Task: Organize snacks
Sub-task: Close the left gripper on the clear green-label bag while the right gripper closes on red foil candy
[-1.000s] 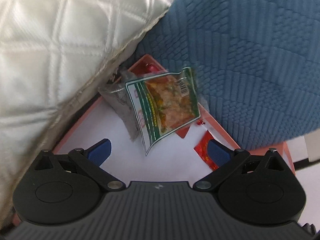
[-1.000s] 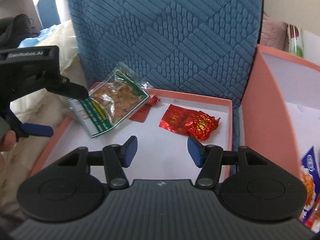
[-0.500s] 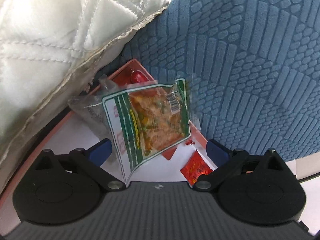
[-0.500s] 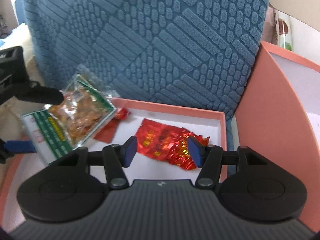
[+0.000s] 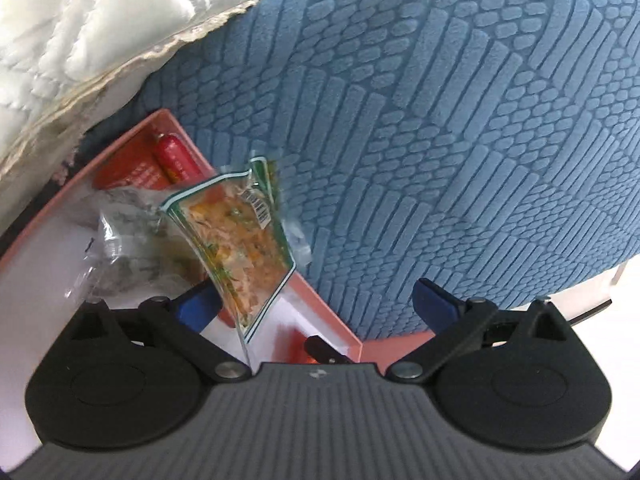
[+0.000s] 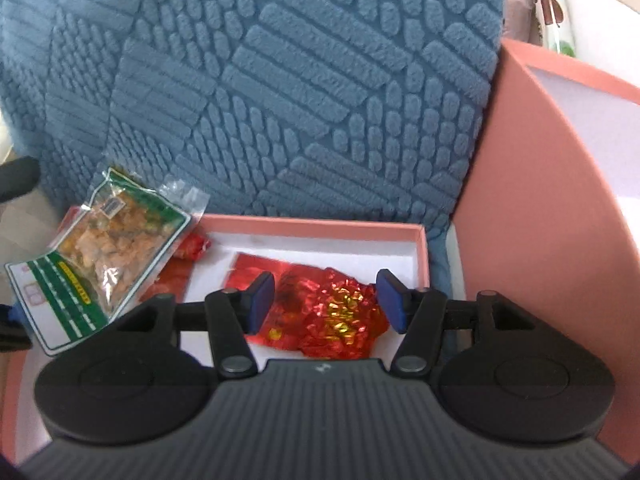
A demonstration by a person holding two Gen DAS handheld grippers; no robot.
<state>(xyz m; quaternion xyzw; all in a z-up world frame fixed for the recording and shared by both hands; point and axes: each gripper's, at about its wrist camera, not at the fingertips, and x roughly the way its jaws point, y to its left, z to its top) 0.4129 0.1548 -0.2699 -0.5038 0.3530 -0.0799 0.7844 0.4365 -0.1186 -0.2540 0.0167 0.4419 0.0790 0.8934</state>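
Note:
A pink shallow box with a white floor lies against a blue textured cushion. A green-edged clear snack bag leans at its left end; it also shows in the left wrist view, just ahead of my open left gripper. A crinkled red foil packet lies on the box floor between the fingers of my open right gripper. A small red sausage and a flat orange-red packet lie in the far corner.
A white quilted cover rises to the left of the box. A taller pink box wall stands at the right. A crumpled clear wrapper lies beside the snack bag.
The right gripper has moved down and forward so its open fingers now flank the red foil packet. The left gripper has moved closer to the green snack bag, which now stands steeper.

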